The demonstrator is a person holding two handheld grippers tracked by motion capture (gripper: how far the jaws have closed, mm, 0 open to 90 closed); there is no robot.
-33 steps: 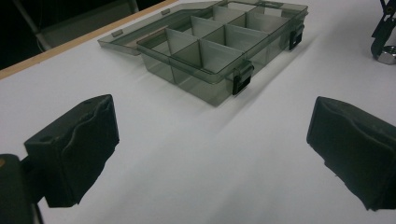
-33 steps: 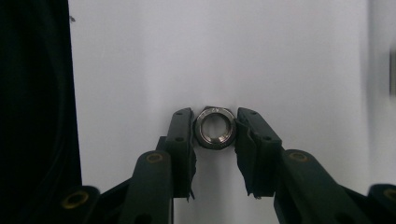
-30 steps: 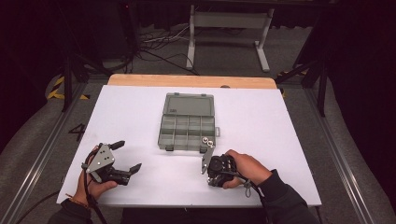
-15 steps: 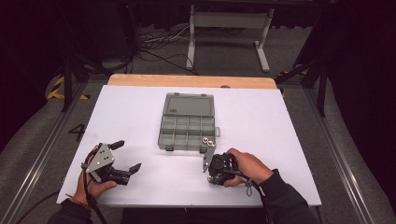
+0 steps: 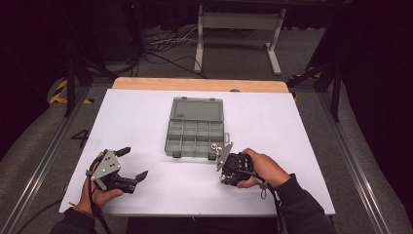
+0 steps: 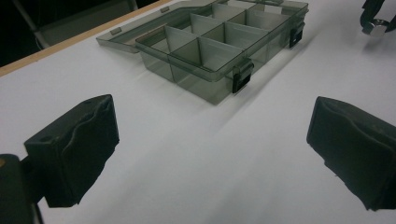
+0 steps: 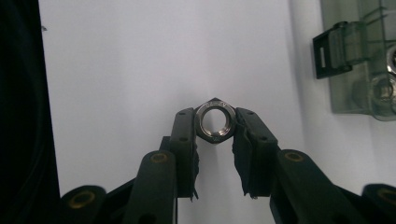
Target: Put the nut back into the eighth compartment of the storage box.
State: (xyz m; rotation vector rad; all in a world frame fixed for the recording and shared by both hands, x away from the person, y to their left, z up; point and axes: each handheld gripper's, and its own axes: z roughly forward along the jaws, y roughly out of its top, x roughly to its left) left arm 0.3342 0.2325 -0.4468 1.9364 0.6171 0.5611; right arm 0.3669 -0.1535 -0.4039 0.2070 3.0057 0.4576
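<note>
Right gripper view shows a steel nut (image 7: pixel 215 122) pinched between the two black jaws of the right hand-held gripper (image 7: pixel 215 125), clenched on its flats and held just above the white counter (image 7: pixel 121 70). Ahead and to that gripper's right sits the open compartment box (image 7: pixel 359 60), its latch toward the jaws, with other nuts blurred in its nearest cell. Compared with a second ago nothing has visibly shifted: the grip holds and the hand has barely moved, so the nut seems secured and ready to be carried over the box. Left hand-held gripper (image 5: pixel 129 163) rests released, jaws wide, well apart from the box (image 6: pixel 219 51).
</note>
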